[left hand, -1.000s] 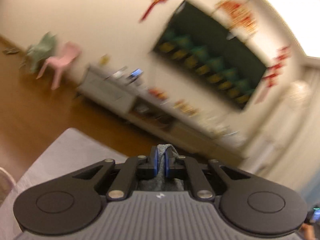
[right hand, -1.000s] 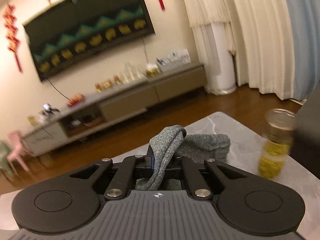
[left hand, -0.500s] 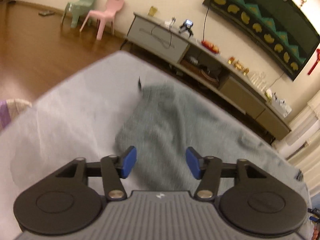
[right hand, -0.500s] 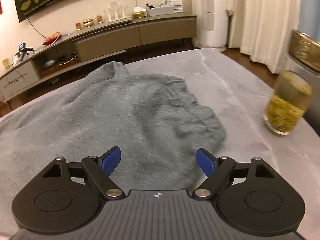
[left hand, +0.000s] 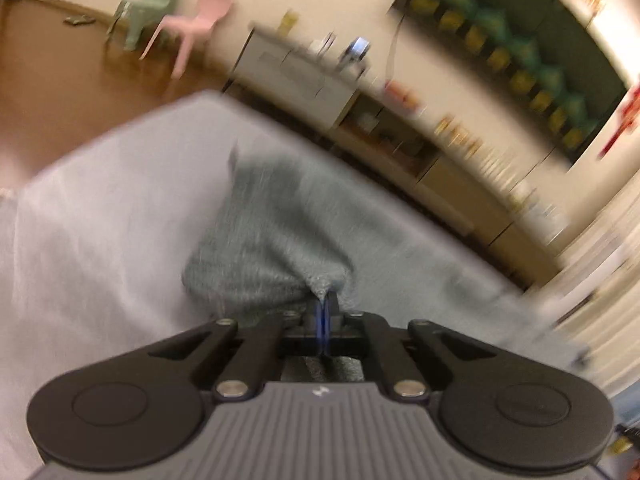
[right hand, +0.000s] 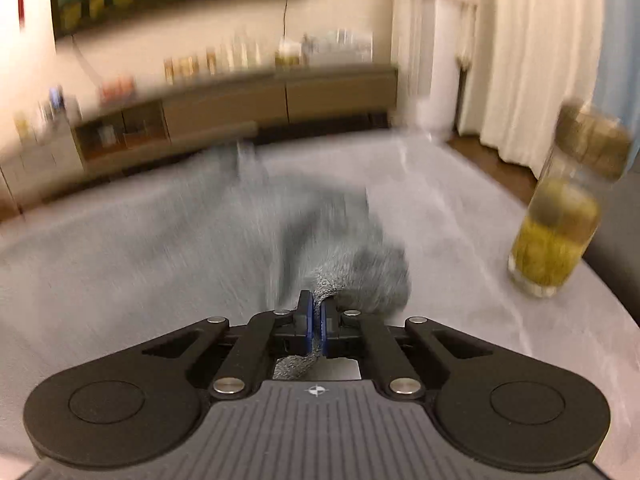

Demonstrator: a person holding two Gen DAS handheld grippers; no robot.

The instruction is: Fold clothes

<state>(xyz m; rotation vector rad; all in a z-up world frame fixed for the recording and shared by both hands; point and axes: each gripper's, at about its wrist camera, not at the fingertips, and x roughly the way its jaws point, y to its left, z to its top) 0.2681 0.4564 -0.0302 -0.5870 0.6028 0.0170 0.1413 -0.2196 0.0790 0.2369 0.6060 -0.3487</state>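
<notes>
A grey knitted garment [left hand: 276, 236] lies spread over the pale grey table [left hand: 100, 216]. In the left wrist view my left gripper [left hand: 325, 312] is shut on a pinch of the garment's near edge, which bunches up at the blue pads. In the right wrist view the same grey garment [right hand: 248, 224] stretches leftward, and my right gripper [right hand: 315, 320] is shut on a fold of its near right edge; a tuft of knit shows between and behind the pads. Both views are motion-blurred.
A glass jar [right hand: 560, 224] of yellowish liquid stands on the table's right side, close to the garment. Beyond the table runs a low TV cabinet [right hand: 280, 96] under a wall screen. Two small chairs [left hand: 180, 24] stand on the wooden floor at far left.
A second ago both grippers held the garment up in the air. Half a second ago both stood open over the garment lying on the table. Now both have shut on its near edge.
</notes>
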